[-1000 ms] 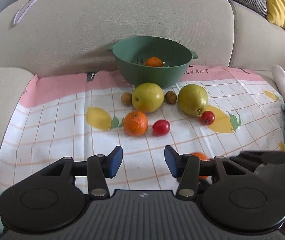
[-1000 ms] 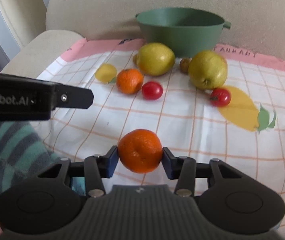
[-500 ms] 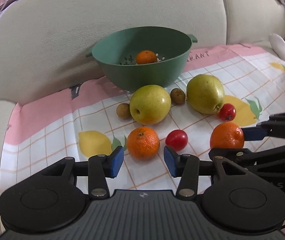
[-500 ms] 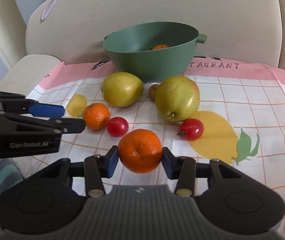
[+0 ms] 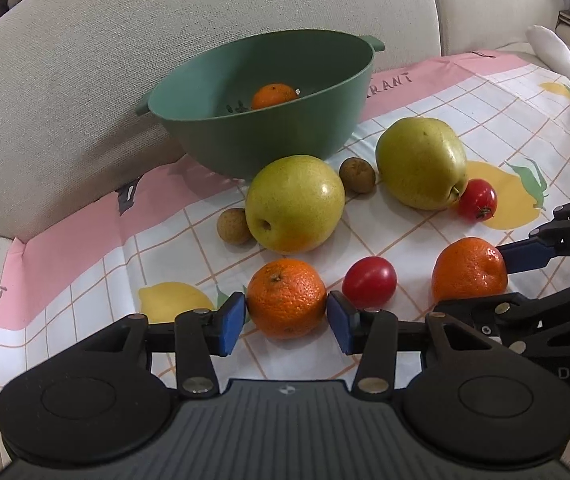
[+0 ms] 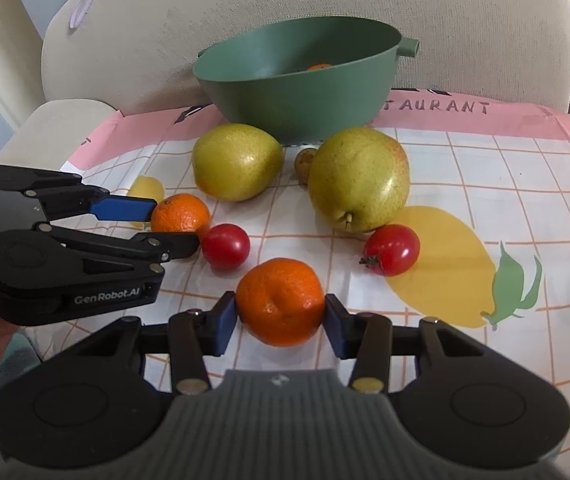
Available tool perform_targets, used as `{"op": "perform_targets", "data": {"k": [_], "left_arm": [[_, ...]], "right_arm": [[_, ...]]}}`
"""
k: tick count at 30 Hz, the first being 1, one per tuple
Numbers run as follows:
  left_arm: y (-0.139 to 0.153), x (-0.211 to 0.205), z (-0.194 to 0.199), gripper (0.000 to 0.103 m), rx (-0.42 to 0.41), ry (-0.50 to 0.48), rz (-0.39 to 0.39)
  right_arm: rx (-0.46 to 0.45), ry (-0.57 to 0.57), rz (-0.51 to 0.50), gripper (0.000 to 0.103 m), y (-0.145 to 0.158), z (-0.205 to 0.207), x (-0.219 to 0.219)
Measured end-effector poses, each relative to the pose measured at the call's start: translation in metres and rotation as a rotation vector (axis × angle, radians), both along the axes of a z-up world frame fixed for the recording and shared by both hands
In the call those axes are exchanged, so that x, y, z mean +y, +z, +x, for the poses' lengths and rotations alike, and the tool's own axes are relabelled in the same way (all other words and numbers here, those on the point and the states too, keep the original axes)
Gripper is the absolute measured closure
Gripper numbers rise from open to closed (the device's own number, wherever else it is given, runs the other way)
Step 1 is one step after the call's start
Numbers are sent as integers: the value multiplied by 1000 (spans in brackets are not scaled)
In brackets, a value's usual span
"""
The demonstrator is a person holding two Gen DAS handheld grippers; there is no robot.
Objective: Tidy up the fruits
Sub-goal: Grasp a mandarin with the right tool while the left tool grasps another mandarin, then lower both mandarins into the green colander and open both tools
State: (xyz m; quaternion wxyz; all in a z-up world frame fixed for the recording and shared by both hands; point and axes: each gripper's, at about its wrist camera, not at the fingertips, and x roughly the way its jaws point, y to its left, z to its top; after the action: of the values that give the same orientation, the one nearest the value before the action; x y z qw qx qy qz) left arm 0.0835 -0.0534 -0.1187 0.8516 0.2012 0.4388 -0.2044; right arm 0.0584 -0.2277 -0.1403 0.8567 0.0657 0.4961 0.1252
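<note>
Left wrist view: the left tongs (image 5: 287,322) sit spread around a mandarin (image 5: 287,298) that rests on the checked cloth (image 5: 85,288); the blue pads flank its sides and look to be at or just off the skin, so no firm squeeze can be read here. Just beside it lies a cherry tomato (image 5: 369,282), and behind stand two pears (image 5: 295,204) with small brown fruits between them. The green colander (image 5: 213,120) leans against the sofa back (image 5: 85,60) with one mandarin inside. The right tongs (image 5: 501,276) enter from the right, pinching a second mandarin (image 5: 469,270).

Right wrist view: the right tongs (image 6: 281,316) are pressed onto their mandarin (image 6: 281,300), which looks lifted clear of the cloth (image 6: 485,168). The left tongs (image 6: 165,220) reach in from the left, straddling the other mandarin (image 6: 181,214), with a tomato (image 6: 226,246) touching close by and another tomato (image 6: 393,250) near the right pear (image 6: 359,178).

Risks, as I judge them: closing the left tongs could nudge the round tomato and send it rolling; the soft sofa lets fruit shift; both tools heading for the tilted colander (image 6: 297,80) could collide or tip it
</note>
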Motion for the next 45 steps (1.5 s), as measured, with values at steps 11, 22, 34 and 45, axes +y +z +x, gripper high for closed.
{"op": "perform_targets", "data": {"k": [11, 22, 34, 45], "left_arm": [[3, 6, 6, 52, 14, 90, -78], [50, 23, -7, 52, -6, 200, -228], [93, 13, -2, 52, -58, 143, -210], [110, -6, 35, 52, -81, 94, -153]], "right_arm": [[-4, 2, 3, 59, 4, -1, 1], [-89, 3, 4, 59, 38, -8, -5], [-182, 86, -70, 59, 79, 1, -4], [-237, 264, -181, 59, 116, 54, 5]]}}
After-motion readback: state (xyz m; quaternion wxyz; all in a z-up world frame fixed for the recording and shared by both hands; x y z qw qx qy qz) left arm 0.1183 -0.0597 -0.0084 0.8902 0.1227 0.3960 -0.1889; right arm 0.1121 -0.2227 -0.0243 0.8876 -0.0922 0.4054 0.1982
